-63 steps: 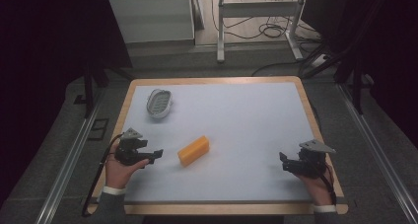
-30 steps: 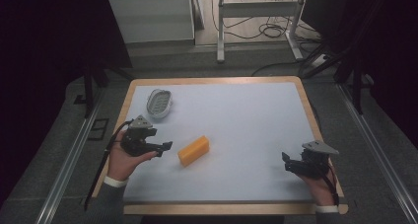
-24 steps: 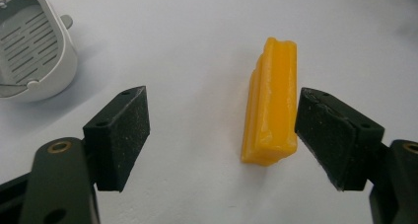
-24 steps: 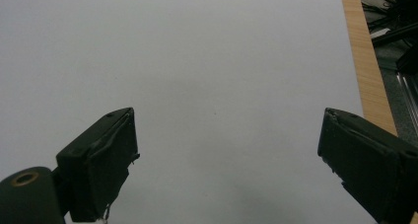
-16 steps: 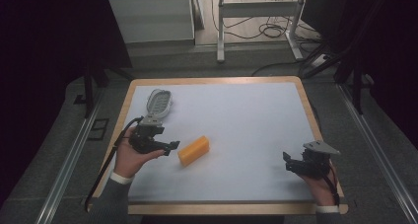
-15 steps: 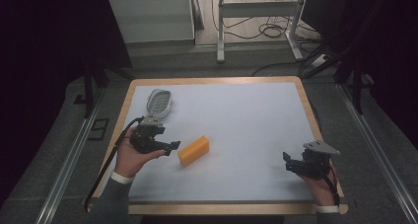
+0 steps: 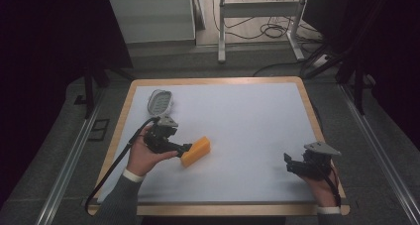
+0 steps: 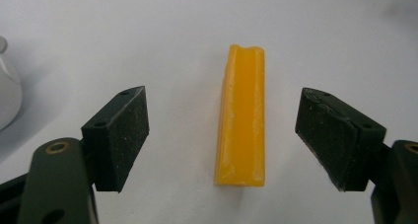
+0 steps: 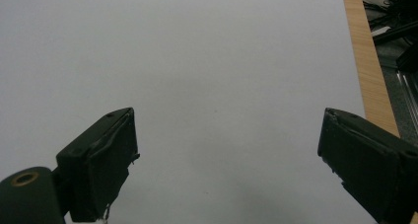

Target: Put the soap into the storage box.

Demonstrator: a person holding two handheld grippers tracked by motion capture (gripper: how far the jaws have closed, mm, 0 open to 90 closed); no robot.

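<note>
A: We are lining the left tool [image 8: 224,140] up with the orange block [image 8: 242,116], aren't we? Its jaws are standing wide apart, one on each side, touching nothing.

B: Yes. We are pointing it along the block's length so the pads [image 8: 121,135] can close on the two long faces; that looks like the steadiest grip. From above, the block [image 7: 195,151] is lying left of centre on the surface [image 7: 247,111], at about four o'clock from the left tool [image 7: 184,147].

A: And the right tool [image 7: 288,162]?

B: We are keeping it parked near the five o'clock corner, well apart from the block, jaws spread with nothing between them, just the bare sheet below [image 9: 197,61]. It seems to be waiting its turn.

A: The grey perforated dish [image 7: 160,101]?

B: It is sitting at eleven o'clock from the left tool, near the far left corner.

A: And the room?

B: A pale sheet is covering the wood-rimmed surface; beyond it we are seeing a dim floor, cables [image 7: 277,29] and a white frame's legs [image 7: 221,31].
</note>
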